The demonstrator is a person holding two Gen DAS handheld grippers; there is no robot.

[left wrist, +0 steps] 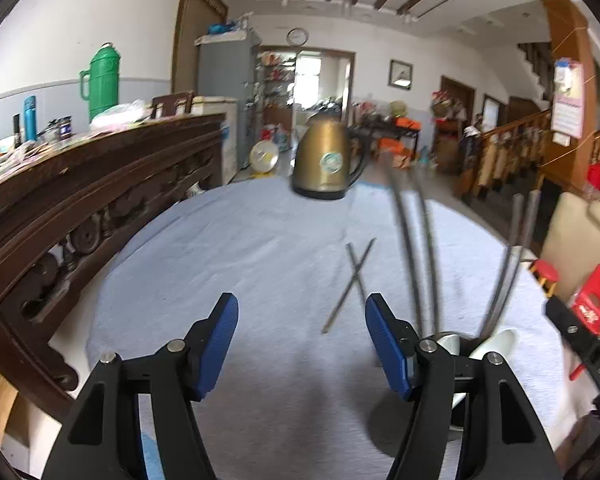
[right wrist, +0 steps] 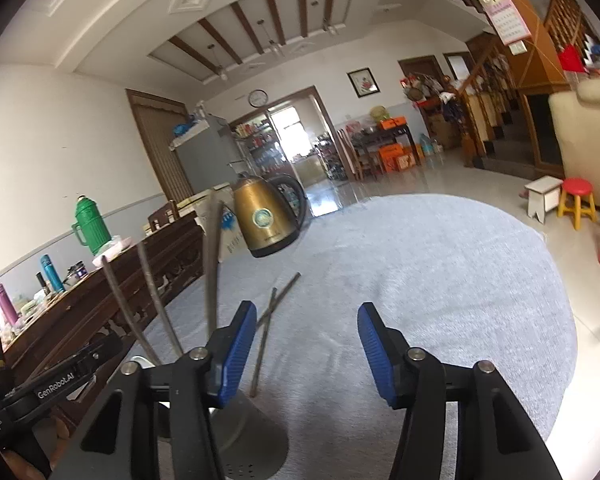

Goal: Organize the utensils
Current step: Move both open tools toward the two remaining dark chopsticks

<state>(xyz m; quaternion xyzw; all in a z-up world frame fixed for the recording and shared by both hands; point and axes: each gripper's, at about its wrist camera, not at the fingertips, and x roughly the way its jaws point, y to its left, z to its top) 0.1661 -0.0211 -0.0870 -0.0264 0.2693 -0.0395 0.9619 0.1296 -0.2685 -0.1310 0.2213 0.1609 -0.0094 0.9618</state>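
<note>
Two metal chopsticks [left wrist: 350,284] lie crossed in an X on the round table's pale blue cloth [left wrist: 228,248], just ahead of both tools. In the left wrist view they sit at about one o'clock from the left gripper [left wrist: 302,344], whose blue pads stand apart with nothing between them. At three o'clock, just beside its right finger, a utensil holder [left wrist: 458,344] already carries upright chopsticks [left wrist: 416,248] and white ceramic spoons [left wrist: 498,342].

From the right gripper [right wrist: 307,350], jaws likewise parted and empty, the crossed pair [right wrist: 269,320] lies at eleven o'clock, and the grey perforated holder [right wrist: 252,436] at eight o'clock. A gold electric kettle [left wrist: 326,164] stands at twelve o'clock, far across the table.

Likely risk: closing on the crossing point could pinch one stick and flick the other away, and a sideways swing could tip the crowded holder.
</note>
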